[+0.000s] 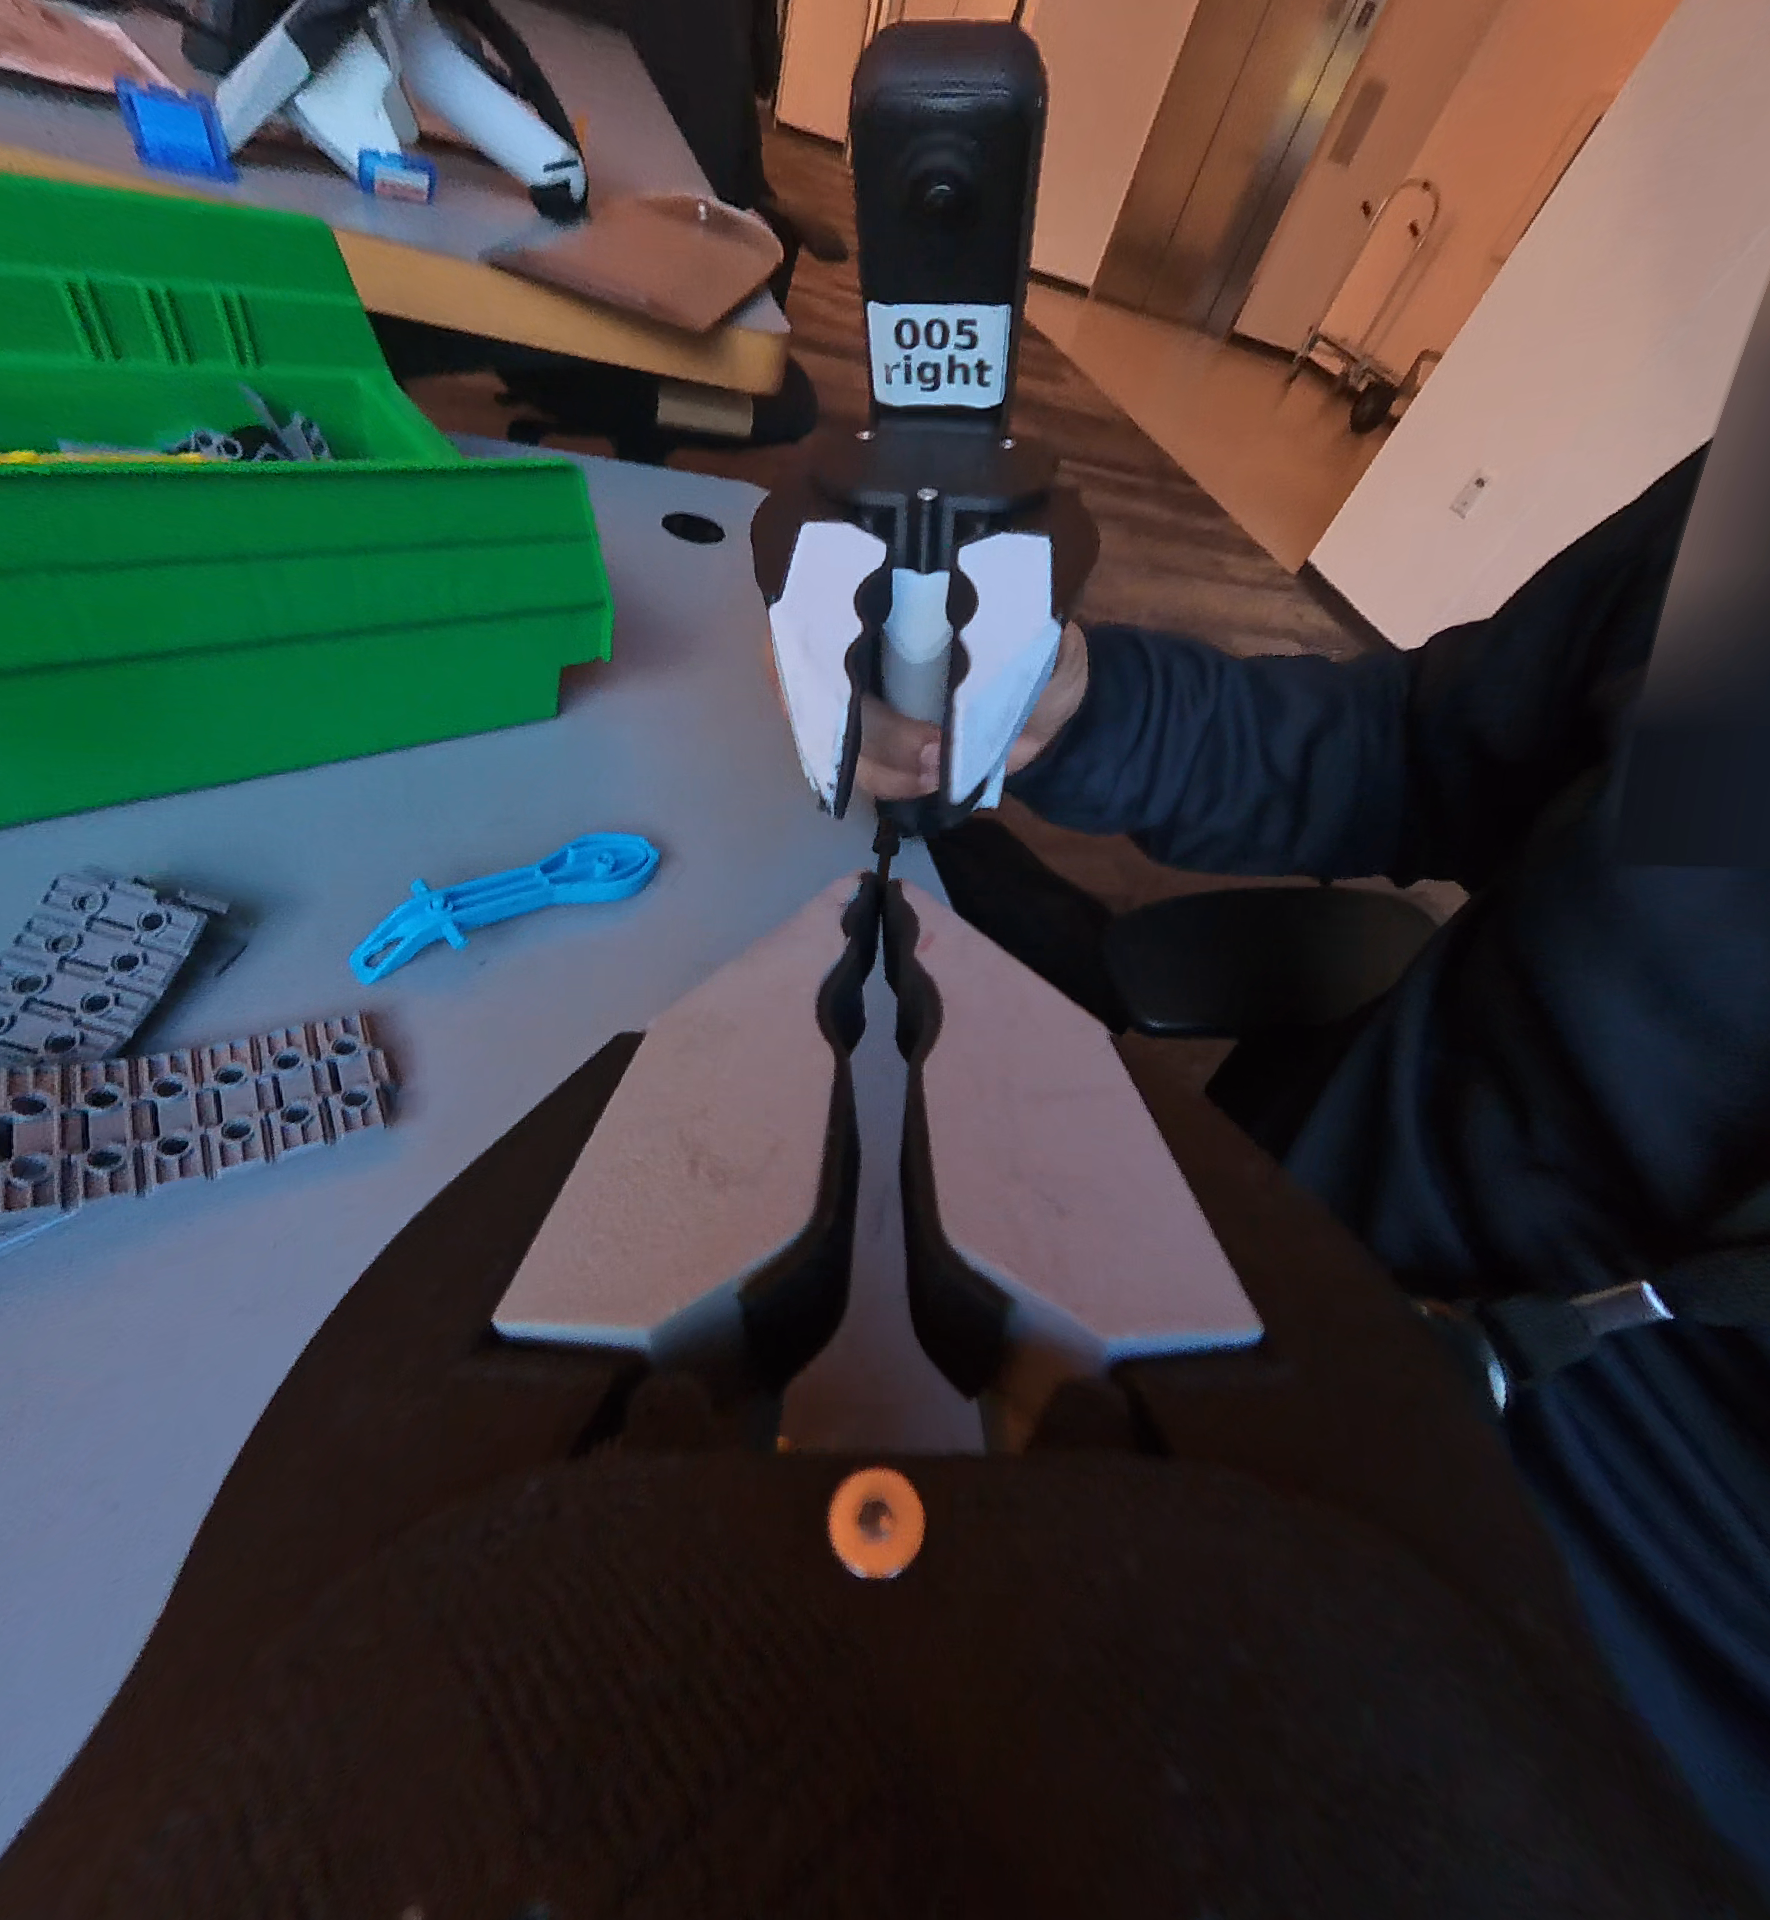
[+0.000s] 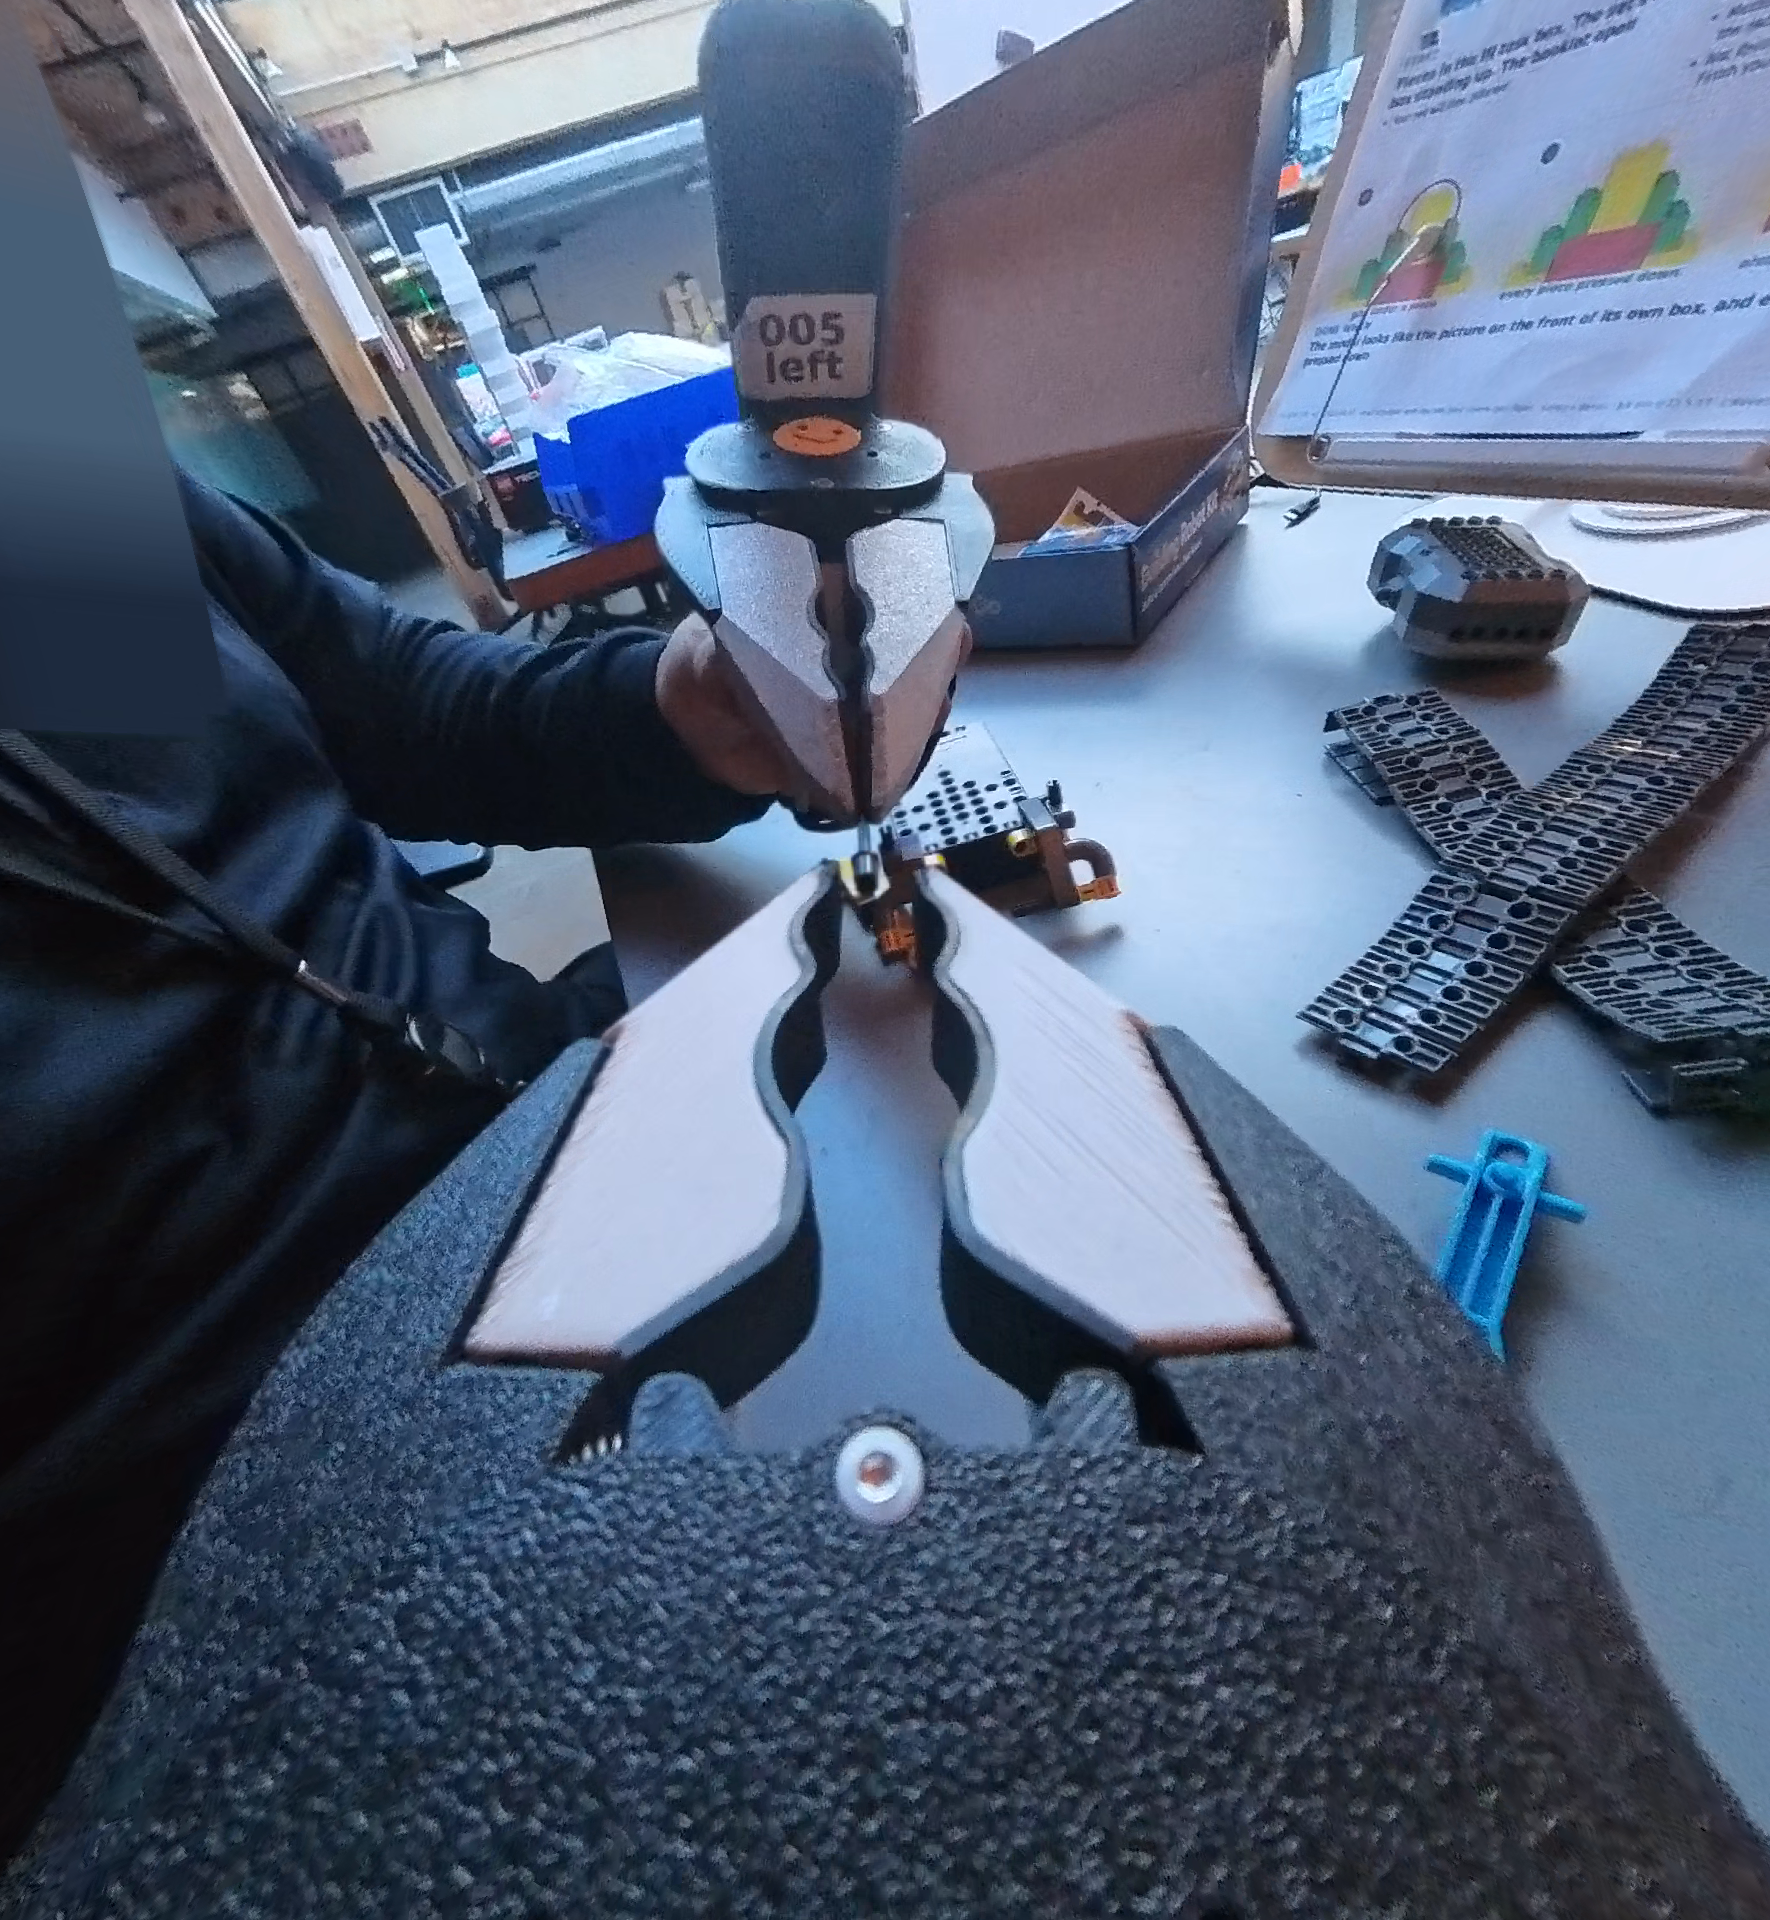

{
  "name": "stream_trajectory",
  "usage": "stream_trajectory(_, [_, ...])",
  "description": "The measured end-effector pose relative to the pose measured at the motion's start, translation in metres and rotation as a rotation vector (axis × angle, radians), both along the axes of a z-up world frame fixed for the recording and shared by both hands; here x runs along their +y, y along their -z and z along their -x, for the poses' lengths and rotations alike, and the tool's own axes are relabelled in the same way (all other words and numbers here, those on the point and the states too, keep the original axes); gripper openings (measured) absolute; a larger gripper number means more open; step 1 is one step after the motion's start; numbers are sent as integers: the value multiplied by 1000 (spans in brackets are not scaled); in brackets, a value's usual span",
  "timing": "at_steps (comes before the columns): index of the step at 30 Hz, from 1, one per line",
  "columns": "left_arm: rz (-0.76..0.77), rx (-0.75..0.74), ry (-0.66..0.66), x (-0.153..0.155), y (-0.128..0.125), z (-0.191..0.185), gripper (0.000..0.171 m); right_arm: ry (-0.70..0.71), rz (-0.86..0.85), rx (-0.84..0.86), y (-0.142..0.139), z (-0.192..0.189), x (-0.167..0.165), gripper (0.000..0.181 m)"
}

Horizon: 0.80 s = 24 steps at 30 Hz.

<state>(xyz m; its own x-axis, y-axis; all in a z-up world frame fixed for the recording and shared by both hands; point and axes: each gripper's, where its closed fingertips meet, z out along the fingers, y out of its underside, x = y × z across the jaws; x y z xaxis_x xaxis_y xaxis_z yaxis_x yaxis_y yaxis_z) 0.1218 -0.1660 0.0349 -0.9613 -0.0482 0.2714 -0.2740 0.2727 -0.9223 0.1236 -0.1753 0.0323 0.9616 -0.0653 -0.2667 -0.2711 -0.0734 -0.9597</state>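
My left gripper [image 1: 876, 899] is shut on a small black pin [image 1: 883, 850] that sticks out past its tips. It also shows in the right wrist view [image 2: 858, 810], pointing at me with the pin [image 2: 865, 868] hanging from its tips. My right gripper [image 2: 876, 894] is open, and the pin's end sits between its fingertips, close to the left one. In the left wrist view the right gripper [image 1: 896, 805] faces the left one tip to tip. Both are held above the grey table's [image 1: 237, 1403] near edge. A dark block assembly with yellow bits [image 2: 974, 831] sits just behind the right gripper's tips.
Dark track strips [image 2: 1567, 862] lie crossed on the table, also seen in the left wrist view [image 1: 164, 1112]. A blue plastic tool [image 2: 1494, 1226] lies beside them. A green bin [image 1: 237, 582], an open blue box [image 2: 1120, 582], a grey domed part [image 2: 1473, 592] and a picture sheet on a stand [image 2: 1587, 260] ring the table. Only a small space, under 4 cm, lies between the two pairs of fingers.
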Motion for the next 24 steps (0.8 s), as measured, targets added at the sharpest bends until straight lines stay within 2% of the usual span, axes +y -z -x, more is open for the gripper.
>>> stream_trajectory(2, [10,0,-6,-2,-2,1,0,-11,3,-3,-1,2,2,2])
stream_trajectory(8, [24,17,-25,-6,-2,0,0,1,12,21,2,1,1,2])
stream_trajectory(11, [-11,54,-11,-7,6,1,0,23,112,39,14,0,-3,2])
stream_trajectory(16, [-334,63,116,4,48,7,11,65,413,92,48,-6,-24,2])
stream_trajectory(20, [-602,-66,227,7,83,7,10,-10,614,164,66,1,-23,2])
stream_trajectory(24, [-781,-186,283,5,106,-2,7,-53,689,208,71,0,-12,2])
